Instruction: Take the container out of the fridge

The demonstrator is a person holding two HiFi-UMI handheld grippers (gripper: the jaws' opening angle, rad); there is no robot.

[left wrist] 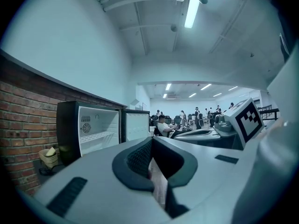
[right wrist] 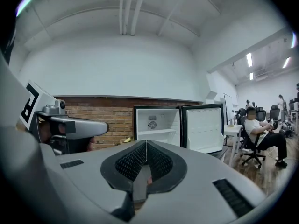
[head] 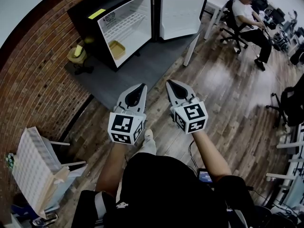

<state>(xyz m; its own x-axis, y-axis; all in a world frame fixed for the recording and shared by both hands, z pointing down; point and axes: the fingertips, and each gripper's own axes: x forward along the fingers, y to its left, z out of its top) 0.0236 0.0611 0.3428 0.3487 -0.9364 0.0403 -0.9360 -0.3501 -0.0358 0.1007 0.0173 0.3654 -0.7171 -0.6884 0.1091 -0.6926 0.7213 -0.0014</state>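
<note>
- L gripper [head: 141, 87]: jaws were shut, pads pressed together, nothing btw them.
- R gripper [head: 170, 83]: same, pads met, empty.
- Both pointed roughly level, side by side, aimed at the fridge [head: 90, 11] ahead. They were well apart from it, no contact w/ anything.
- The container [head: 116, 49], a yellow low tub, sat on the fridge floor near the front, ahead and a bit left of the L jaws. It was hidden behind the jaws in both gripper views.
- Step, my read: approach, grasp not yet begun.
- To do it well: close the gap, open one pair of jaws wide before going in, enter low under the shelf [head: 124, 23], pinch the container wall, draw it straight out w/o tilting.
- The door [head: 182, 14] stood wide open ahead of the R jaws, so the opening was free. The L gripper prob had the cleaner line.
- In the way: the front edge of the dark table [head: 142, 72] lay btw the jaws and the fridge, and the shelf gave limited headroom above the tub.
- A stack of yellowish bowls [head: 77, 55] stood left of the fridge, off the path.
- A seated person [head: 247, 13] at a white desk [head: 216, 1] was far right of the R jaws, well apart.
- A brick wall [head: 33, 80] ran far left of the L jaws.
</note>
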